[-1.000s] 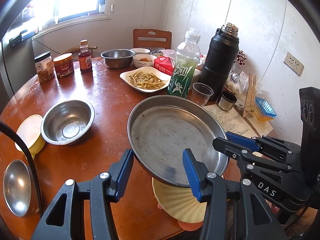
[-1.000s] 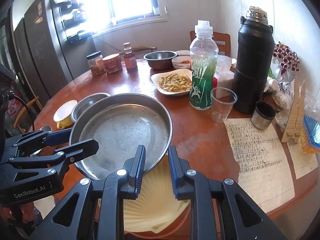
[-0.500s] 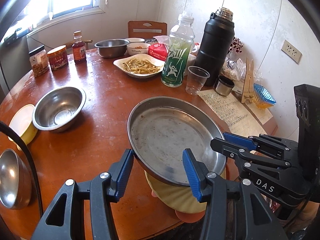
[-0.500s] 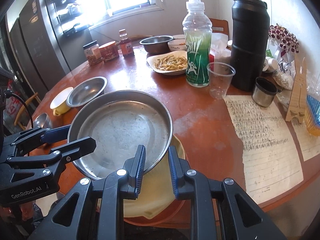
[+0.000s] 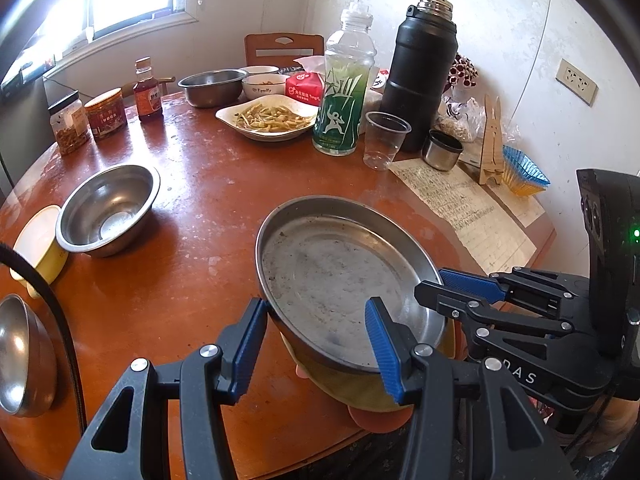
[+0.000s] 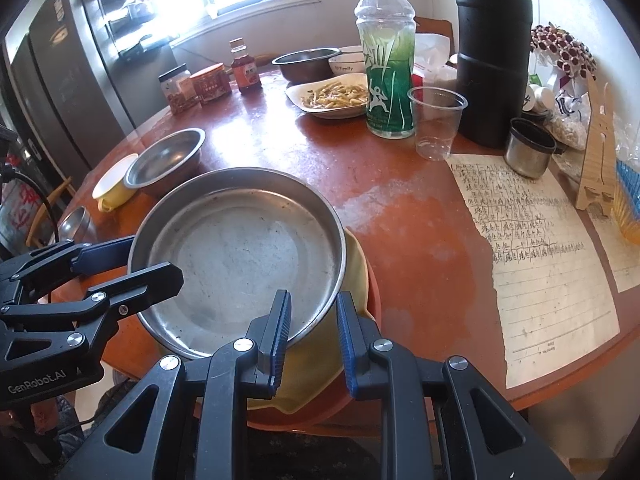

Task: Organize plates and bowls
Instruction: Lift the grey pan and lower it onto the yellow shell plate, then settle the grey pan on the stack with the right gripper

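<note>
The steel plate is held at the near edge of the table, tilted a little, directly over a yellow scalloped plate that itself sits on an orange plate; whether the steel underside already touches the yellow one cannot be told. It is gripped from two sides: the left tongs are part-open and straddle its near rim, one pad outside the wall and the other inside, and the right tongs are pinched narrow on the rim at the opposite side, w/ the rim seen between the pads. The step in hand is judged to be stacking, i.e. the steel plate being set onto the plate pile. Next, it would need to be levelled and centred over the yellow plate, seated flat, then both tongs released and drawn back w/o dragging the pile, which overhangs the table's near edge and could tip. Further out, toward the left edge, a steel bowl stands just beside a yellow bowl, w/ another steel bowl nearer; these are presumably left to be sorted. At the far edge a food dish, bottle, clear cup and black flask are grouped, well apart from the pile.
</note>
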Available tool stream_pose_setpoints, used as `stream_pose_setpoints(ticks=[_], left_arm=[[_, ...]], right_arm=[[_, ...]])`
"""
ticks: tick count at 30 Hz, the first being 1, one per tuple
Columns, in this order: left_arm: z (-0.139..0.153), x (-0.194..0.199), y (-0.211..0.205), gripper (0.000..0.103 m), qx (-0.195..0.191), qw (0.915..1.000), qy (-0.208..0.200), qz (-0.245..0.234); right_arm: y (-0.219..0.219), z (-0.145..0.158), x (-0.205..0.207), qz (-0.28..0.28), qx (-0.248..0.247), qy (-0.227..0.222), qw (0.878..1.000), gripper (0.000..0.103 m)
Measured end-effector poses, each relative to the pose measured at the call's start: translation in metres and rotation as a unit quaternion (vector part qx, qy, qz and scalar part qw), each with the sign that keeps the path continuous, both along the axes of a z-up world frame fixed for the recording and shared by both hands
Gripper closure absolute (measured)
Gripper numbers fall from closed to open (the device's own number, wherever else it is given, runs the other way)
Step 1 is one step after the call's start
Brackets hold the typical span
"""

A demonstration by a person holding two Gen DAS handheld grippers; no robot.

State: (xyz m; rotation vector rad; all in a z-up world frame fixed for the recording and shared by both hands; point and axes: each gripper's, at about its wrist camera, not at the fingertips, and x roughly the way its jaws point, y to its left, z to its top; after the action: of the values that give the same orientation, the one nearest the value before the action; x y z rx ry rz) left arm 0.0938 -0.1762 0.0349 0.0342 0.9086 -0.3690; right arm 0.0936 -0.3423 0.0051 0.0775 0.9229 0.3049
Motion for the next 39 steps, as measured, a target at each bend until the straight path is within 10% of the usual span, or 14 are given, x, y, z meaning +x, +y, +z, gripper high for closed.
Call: stream_pose_setpoints(ticks=[39], left_arm=[[-0.012, -0.009, -0.011, 0.052, 0.010, 0.9996, 0.016, -0.023]], right_arm=[[-0.005, -0.003, -0.006, -0.012, -0.025, 0.000, 1.000, 0.077]])
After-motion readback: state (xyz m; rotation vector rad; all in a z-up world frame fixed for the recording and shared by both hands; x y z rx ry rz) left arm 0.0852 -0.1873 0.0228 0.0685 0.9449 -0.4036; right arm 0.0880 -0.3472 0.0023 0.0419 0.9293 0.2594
